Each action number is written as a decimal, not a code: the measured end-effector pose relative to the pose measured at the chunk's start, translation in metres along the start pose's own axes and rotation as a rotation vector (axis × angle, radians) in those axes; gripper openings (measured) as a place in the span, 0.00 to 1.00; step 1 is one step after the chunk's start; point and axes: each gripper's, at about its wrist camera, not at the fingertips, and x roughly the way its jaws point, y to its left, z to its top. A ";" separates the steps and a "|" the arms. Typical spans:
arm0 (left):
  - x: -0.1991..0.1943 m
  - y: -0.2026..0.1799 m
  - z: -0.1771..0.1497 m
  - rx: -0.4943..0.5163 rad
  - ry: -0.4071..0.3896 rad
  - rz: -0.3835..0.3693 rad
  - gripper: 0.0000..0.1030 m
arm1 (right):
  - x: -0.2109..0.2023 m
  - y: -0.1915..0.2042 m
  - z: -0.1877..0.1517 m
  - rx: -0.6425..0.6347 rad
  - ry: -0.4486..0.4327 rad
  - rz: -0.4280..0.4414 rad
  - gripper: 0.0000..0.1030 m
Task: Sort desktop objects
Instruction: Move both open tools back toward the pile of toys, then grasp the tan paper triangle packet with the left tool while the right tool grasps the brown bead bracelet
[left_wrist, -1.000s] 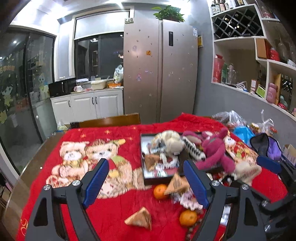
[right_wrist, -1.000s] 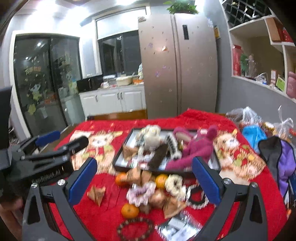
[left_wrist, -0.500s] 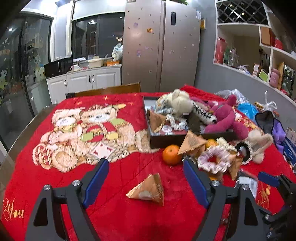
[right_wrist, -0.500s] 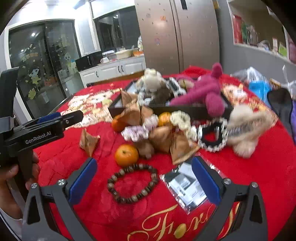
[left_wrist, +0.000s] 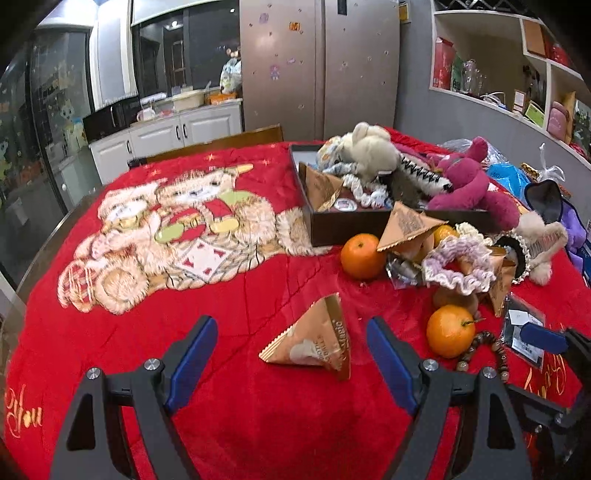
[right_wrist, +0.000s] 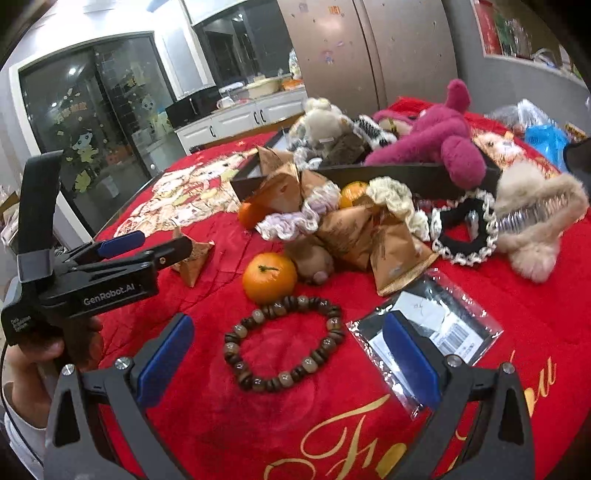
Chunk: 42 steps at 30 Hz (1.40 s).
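A red blanket (left_wrist: 258, 406) covers the table, strewn with small items. My left gripper (left_wrist: 290, 325) is open just above it, and a gold triangular snack packet (left_wrist: 314, 343) lies between and slightly ahead of its blue pads, untouched. My right gripper (right_wrist: 288, 319) is open too, low over a brown bead bracelet (right_wrist: 334, 325) that lies between its pads. Just past the bracelet sits a tangerine (right_wrist: 269, 277). The right wrist view also shows the left gripper (right_wrist: 164, 240) from the side, held by a hand (right_wrist: 48, 347), with the packet (right_wrist: 192, 262) at its tips.
A dark box (left_wrist: 347, 227) holds plush toys, among them a pink one (left_wrist: 469, 184). In front of it lie several more packets, scrunchies (left_wrist: 458, 266), a second tangerine (left_wrist: 362, 254), a fluffy hair clip (right_wrist: 532, 221) and a clear bag with a card (right_wrist: 432, 325).
Both grippers have sunk toward the table and tipped further down. The packet and the bracelet now lie close between their pads. The jaws have stayed equally wide.
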 end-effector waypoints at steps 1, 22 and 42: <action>0.002 0.000 0.000 0.002 0.009 0.011 0.82 | 0.004 -0.003 0.000 0.015 0.018 0.007 1.00; 0.028 0.005 -0.007 -0.018 0.122 0.008 0.82 | 0.021 0.010 -0.001 -0.041 0.082 -0.050 0.20; 0.012 -0.001 -0.005 0.020 0.072 -0.036 0.48 | 0.016 0.013 -0.003 -0.056 0.066 -0.005 0.11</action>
